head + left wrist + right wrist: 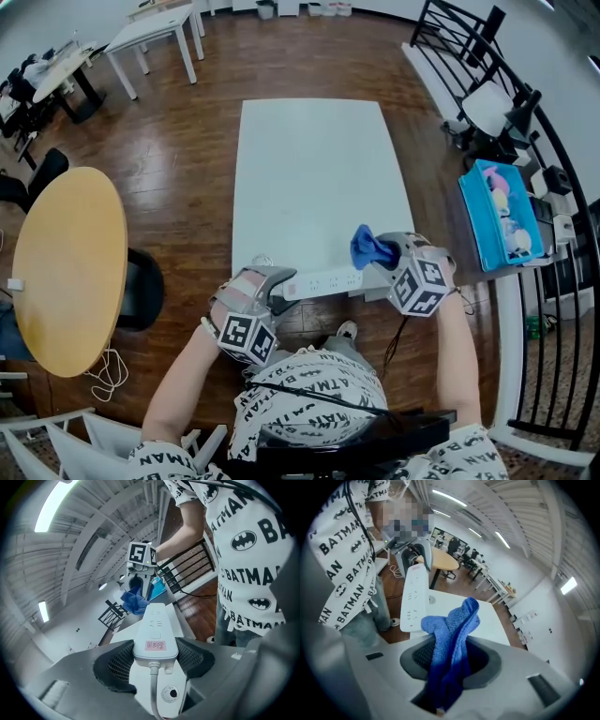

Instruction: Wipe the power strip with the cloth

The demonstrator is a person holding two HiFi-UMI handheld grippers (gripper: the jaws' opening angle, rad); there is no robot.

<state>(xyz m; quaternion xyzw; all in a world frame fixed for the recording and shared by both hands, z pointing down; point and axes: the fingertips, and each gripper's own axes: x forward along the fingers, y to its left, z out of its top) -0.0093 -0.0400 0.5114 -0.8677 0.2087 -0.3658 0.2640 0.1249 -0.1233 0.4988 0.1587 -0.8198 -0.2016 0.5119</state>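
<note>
At the near edge of the white table (319, 169), the left gripper (272, 289) clamps the cord end of the white power strip (323, 280), holding it off the surface; just right, the right gripper (392, 261) pinches the blue cloth (368, 247), bunched beside the strip's other end; farther right sits a blue bin (497, 217).
</note>
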